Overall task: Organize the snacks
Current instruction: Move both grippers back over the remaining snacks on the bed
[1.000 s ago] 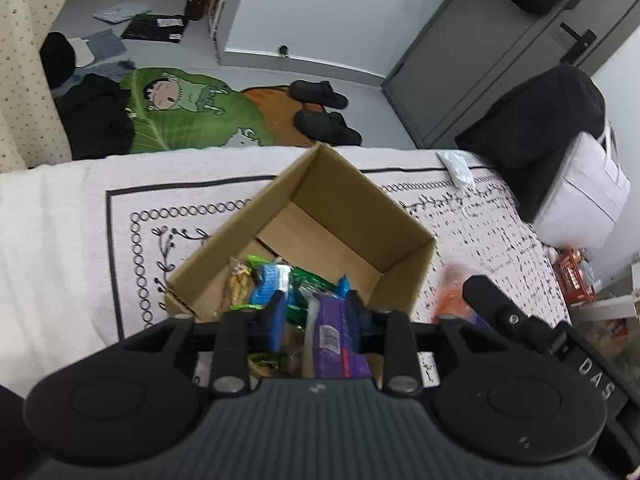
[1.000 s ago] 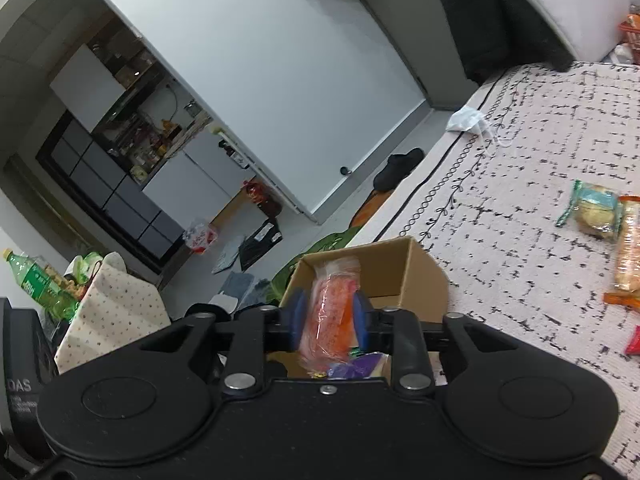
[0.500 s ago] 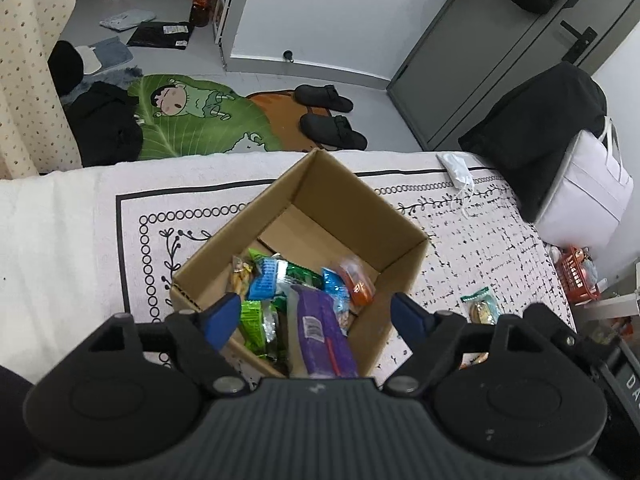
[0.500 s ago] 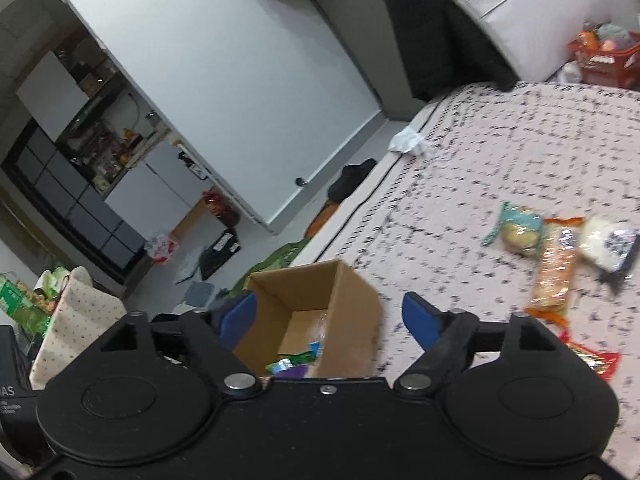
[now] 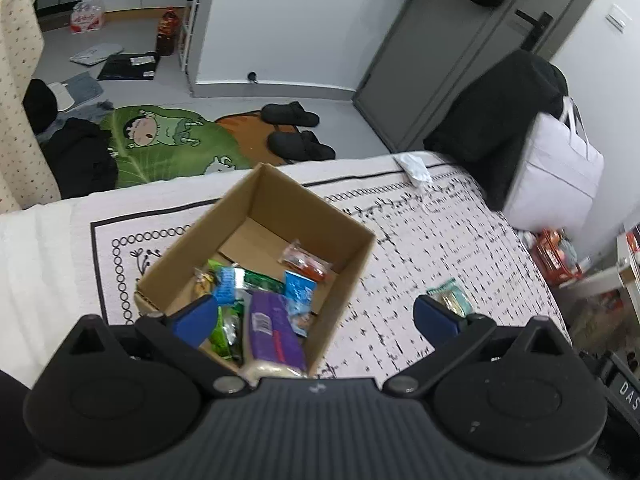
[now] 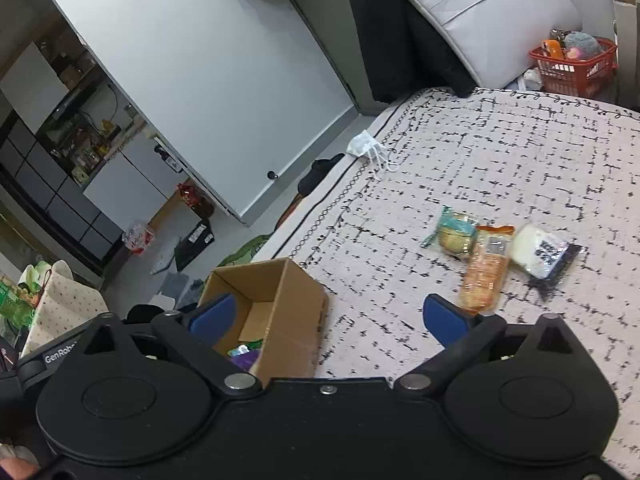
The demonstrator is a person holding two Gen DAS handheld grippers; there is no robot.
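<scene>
Two black handheld grippers with blue fingertip pads are up over the bed, and both are spread wide with nothing between the jaws. The left gripper (image 5: 316, 314) hangs right above the open brown cardboard box (image 5: 362, 258), which sits on the white blanket with the black dash pattern (image 5: 452, 248).

Inside the box there's a small pile already: a purple wrapped snack bar (image 5: 272, 328) at the 6 o'clock end, a light blue packet (image 5: 299, 290) just beside it, green wrappers (image 5: 226, 330) around 7 o'clock, and an orange-red clear packet (image 5: 305, 261) lying by itself toward 1 o'clock on the bare cardboard floor.

The right gripper (image 6: 338, 318) is off to the box's right side. From its camera the box sits at about 7 o'clock, and three snacks lie loose on the blanket at around 2 o'clock: a teal-wrapped round cookie (image 6: 454, 232), a long orange cracker pack (image 6: 486, 266) touching it, and a white bun in a clear and black bag (image 6: 540, 254) right next to that. A crumpled white face mask (image 6: 366, 146) sits near the blanket's far edge at 12 o'clock.
</scene>
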